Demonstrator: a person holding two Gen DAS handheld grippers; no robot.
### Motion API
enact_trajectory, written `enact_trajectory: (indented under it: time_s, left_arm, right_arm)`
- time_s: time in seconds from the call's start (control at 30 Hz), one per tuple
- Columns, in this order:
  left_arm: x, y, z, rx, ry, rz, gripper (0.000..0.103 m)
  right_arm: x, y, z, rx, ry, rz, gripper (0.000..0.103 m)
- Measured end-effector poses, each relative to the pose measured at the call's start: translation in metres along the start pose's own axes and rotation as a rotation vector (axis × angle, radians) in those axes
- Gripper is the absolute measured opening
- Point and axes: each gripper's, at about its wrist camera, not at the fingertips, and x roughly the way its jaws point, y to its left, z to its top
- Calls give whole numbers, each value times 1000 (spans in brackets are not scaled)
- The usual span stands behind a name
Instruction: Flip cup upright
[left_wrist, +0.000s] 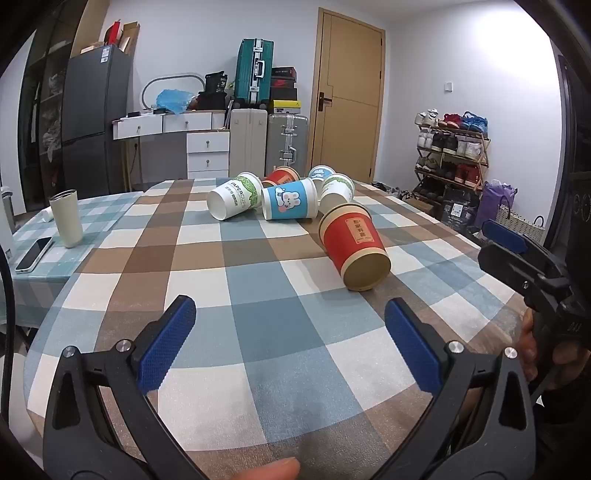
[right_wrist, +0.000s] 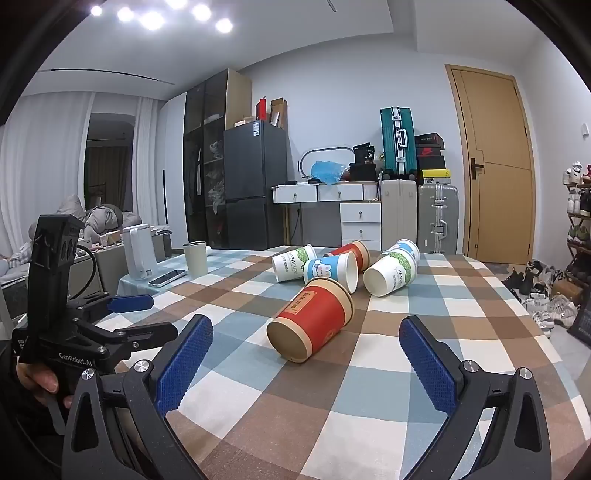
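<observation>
Lying on its side on the round table covered with a blue, brown and white checked cloth (left_wrist: 258, 295), the nearest red paper cup with tan rims (left_wrist: 354, 251) points its base toward both cameras and its mouth toward the far cups. Nothing grips it.

Left gripper (left_wrist: 290, 343): jaws spread wide, blue ribbed pads (left_wrist: 168, 343) apart over bare cloth, holding nothing. The red cup sits ahead and to the right of this gripper, well clear of the pads.

Right gripper (right_wrist: 306, 363): jaws spread wide, empty. In the right wrist view the red cup (right_wrist: 310, 323) lies just ahead, roughly centred between the two blue pads (right_wrist: 184, 363) but not touching either.

Behind the red cup, a cluster of paper cups rests on its sides:
- a white cup with green leaf print (left_wrist: 234, 201), mouth facing the left camera;
- a blue-banded cup with a cartoon mouse (left_wrist: 290, 199);
- a second red cup (left_wrist: 282, 175);
- a second green-print cup (left_wrist: 336, 190);
- a second blue-banded cup (left_wrist: 321, 172).

A cream tumbler (left_wrist: 67, 218) stands upright at the left, beside a white smartphone (left_wrist: 34, 254) lying flat.
</observation>
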Motion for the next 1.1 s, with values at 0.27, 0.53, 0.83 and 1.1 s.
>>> enact_trajectory:
  time_s: [0.27,0.53,0.83,1.1]
  left_arm:
    - [-7,-2,1,-1,-27,-3,102]
    - [-6,-1,1,-1,-31,-4,102]
    - [-6,0,2,-7,-32,-8,102]
    - [-6,-1,2,-6,-33,-8,102]
  right_arm:
    - [0,0,0,-3,-2,0,103]
    - [0,0,0,-3,-3,-1,103]
    - [0,-1,0,9,-1,8,103]
    - [0,-2,2,26,-8,3,103]
